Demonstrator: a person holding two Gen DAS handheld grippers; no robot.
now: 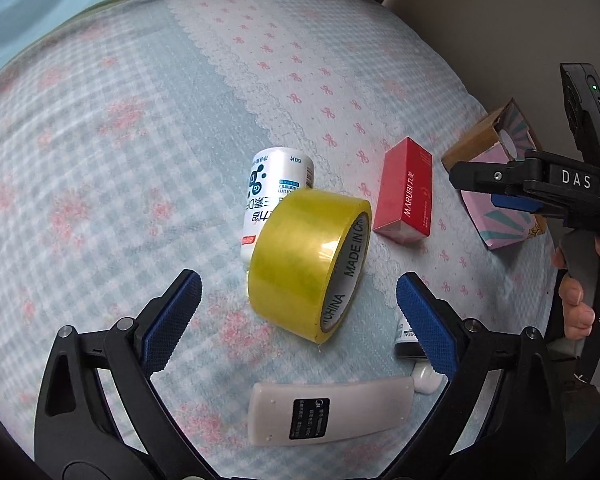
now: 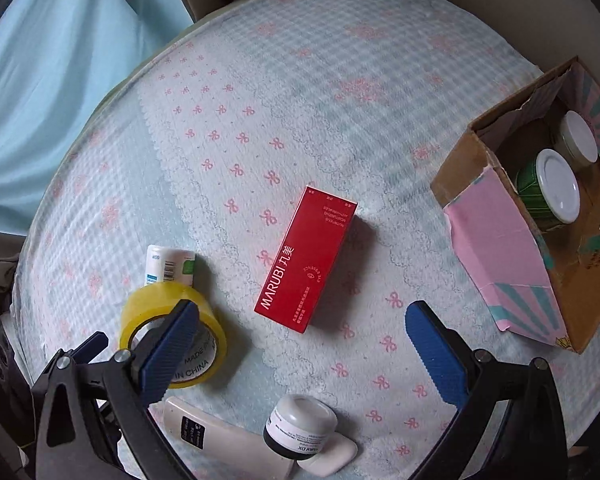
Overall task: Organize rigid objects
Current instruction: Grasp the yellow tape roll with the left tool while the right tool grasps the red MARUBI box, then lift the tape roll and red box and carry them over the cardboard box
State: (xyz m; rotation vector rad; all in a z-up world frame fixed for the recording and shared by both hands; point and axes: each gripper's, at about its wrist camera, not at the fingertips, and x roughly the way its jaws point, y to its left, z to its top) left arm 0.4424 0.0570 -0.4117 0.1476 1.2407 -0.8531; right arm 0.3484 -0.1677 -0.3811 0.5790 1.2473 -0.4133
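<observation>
Near the bed's [image 2: 340, 80] right edge: cardboard box [image 2: 500, 232] holding two jars [image 2: 556, 184]. Mid-bed: red carton [image 2: 306, 258], tape roll [image 1: 308, 264] against a white bottle [image 1: 274, 188], remote [image 1: 332, 412]. Left gripper [image 1: 298, 320] and right gripper [image 2: 300, 344]: fingers apart, holding nothing.

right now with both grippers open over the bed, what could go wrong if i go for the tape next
The yellow tape roll stands on edge on soft bedding, leaning against the white bottle; a nudge may roll it or shift the bottle. The left gripper could also bump the white remote lying just beneath it.

Soft daylight, faint shadows, sharp centre — fisheye-warped, dark-vignetted edges
</observation>
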